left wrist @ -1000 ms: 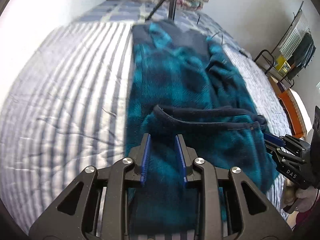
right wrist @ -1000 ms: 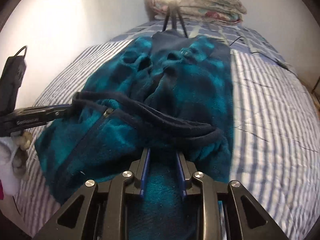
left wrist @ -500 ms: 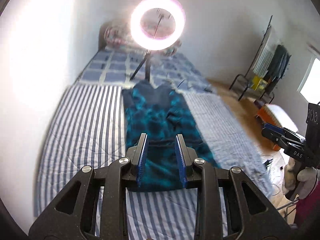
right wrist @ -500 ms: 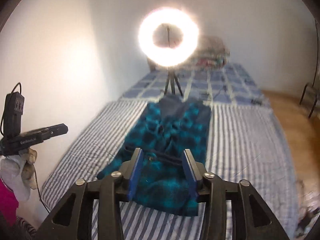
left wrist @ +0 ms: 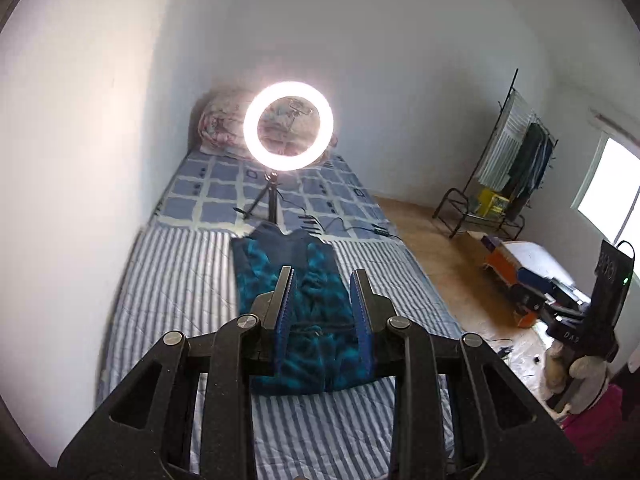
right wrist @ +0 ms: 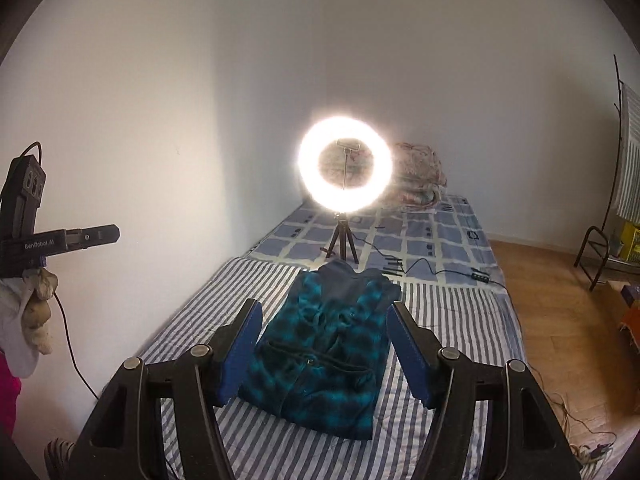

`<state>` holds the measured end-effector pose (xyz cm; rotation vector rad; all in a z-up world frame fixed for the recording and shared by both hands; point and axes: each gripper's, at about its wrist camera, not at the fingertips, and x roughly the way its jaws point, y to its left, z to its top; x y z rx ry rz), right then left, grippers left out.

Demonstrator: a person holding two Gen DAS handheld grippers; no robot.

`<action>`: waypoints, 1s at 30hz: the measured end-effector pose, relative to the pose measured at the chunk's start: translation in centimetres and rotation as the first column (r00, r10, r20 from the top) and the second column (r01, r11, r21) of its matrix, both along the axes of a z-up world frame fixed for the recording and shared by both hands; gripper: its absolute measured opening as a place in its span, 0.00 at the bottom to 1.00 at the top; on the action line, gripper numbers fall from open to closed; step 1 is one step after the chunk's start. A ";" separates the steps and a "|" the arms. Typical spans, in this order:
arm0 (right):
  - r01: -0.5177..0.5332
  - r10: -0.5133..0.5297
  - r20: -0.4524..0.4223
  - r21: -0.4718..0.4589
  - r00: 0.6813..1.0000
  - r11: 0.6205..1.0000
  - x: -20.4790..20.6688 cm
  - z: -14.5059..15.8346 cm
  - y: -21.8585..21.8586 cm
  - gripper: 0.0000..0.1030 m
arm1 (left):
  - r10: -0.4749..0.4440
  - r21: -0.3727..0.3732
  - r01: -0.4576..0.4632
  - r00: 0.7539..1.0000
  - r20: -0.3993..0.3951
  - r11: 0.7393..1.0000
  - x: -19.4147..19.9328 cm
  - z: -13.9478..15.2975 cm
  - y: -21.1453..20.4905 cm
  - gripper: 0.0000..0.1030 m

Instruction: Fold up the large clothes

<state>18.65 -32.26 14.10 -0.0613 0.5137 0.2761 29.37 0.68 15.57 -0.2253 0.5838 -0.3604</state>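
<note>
Below, folded teal jacket [right wrist: 320,352] on striped bed [right wrist: 460,320], right gripper [right wrist: 324,312] opening empty, left gripper [left wrist: 322,276] parted, empty.

White walls, a wooden floor [right wrist: 560,300], a striped bed [right wrist: 452,320] bearing a glowing ring light [right wrist: 345,172].

Black hand-held gripper [left wrist: 322,276], blue pads [left wrist: 285,312], silver screws, white gloves.

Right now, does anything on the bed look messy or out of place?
Mostly tidy. The teal fleece jacket lies folded on the striped bedspread, but its far end bunches unevenly and it sits slightly askew to the stripes. Black cables trail loosely behind it.
</note>
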 end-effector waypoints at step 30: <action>-0.041 0.038 -0.298 -0.005 0.954 0.999 32.9 -19.5 -1.0 0.56 | -0.038 0.082 0.067 0.949 -0.314 0.994 37.0 -25.2 -1.6 0.28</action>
